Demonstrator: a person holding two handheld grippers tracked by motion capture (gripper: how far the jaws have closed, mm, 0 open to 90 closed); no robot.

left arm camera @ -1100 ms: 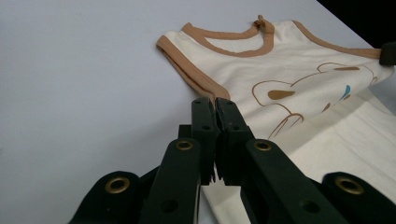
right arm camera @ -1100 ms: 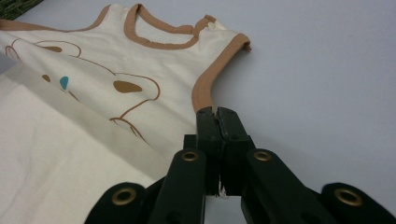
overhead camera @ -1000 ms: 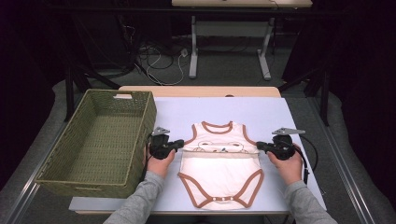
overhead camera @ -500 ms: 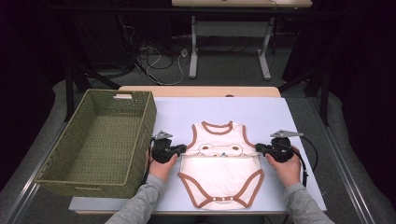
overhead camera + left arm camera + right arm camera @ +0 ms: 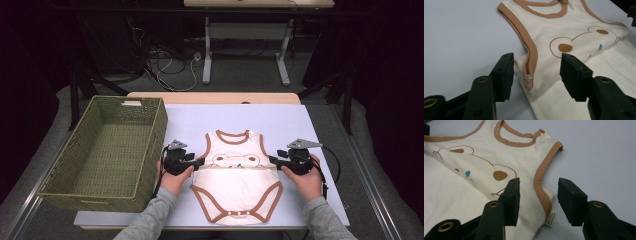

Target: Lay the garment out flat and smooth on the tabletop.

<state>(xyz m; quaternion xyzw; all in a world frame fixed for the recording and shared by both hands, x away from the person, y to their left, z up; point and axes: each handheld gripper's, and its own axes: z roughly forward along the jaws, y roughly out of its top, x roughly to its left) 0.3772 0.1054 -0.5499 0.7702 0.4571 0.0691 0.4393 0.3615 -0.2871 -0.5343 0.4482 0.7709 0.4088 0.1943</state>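
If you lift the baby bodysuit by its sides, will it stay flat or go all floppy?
Probably floppy: the bodysuit is thin cloth, already creased across its middle. It likely sags between two lifting points. It looks light, and won't roll.

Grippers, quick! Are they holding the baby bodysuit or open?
Left gripper: open, jaws just opened, bodysuit edge between them, not pinched.
Right gripper: open, jaws just opened, bodysuit's brown-trimmed edge between them, not pinched.
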